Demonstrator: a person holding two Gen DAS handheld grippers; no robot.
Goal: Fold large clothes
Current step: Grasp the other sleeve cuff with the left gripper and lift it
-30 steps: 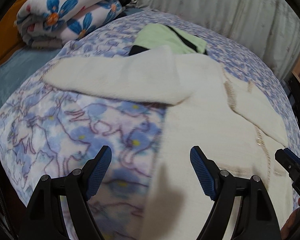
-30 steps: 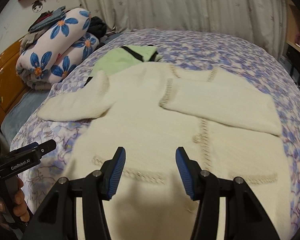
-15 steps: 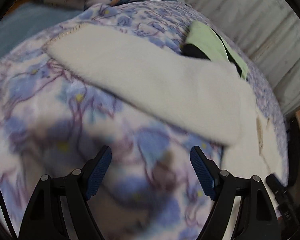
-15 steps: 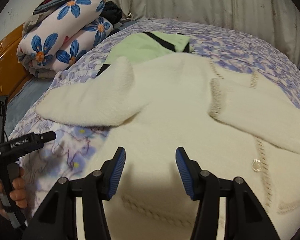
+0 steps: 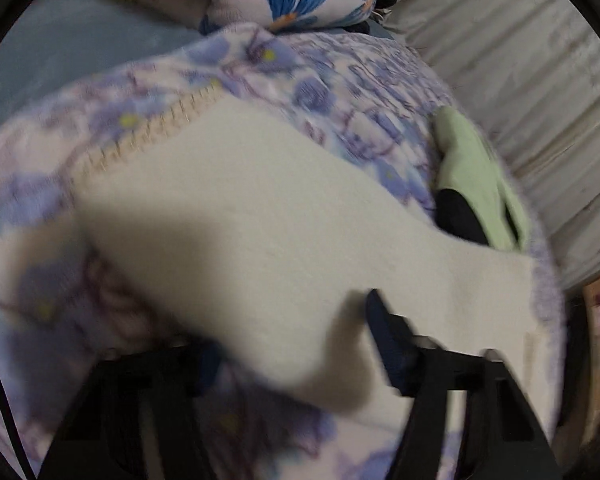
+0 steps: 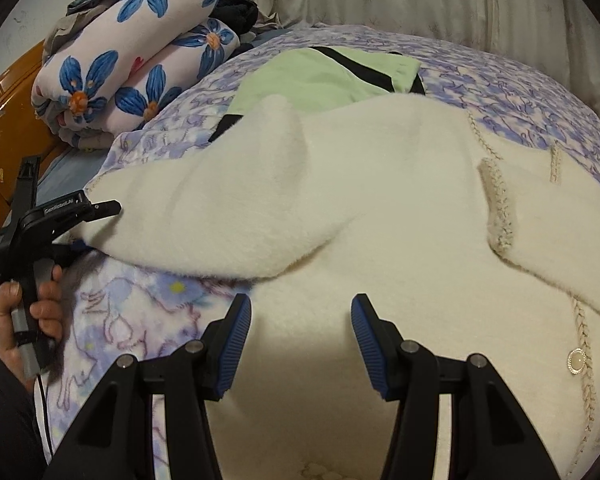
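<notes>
A large cream fuzzy cardigan [image 6: 380, 208] lies spread on the bed, its left sleeve [image 5: 260, 216] stretched out to the left. My left gripper [image 5: 292, 344] is open, its jaws on either side of the sleeve's lower edge near the cuff end; the left finger is partly hidden under the fabric. It also shows in the right wrist view [image 6: 80, 216] at the sleeve's end. My right gripper [image 6: 300, 332] is open and empty, just above the cardigan's body below the armpit.
A folded light-green garment [image 6: 324, 76] with black trim lies behind the cardigan. A rolled floral quilt [image 6: 132, 56] is stacked at the bed's far left, by an orange wooden frame [image 6: 4, 128]. Curtains [image 6: 420, 0] hang behind. The bedspread [image 6: 132, 320] is purple-blue floral.
My left gripper has moved forward and down onto the sleeve, which now lies between its jaws. My right gripper has moved left and closer to the cardigan.
</notes>
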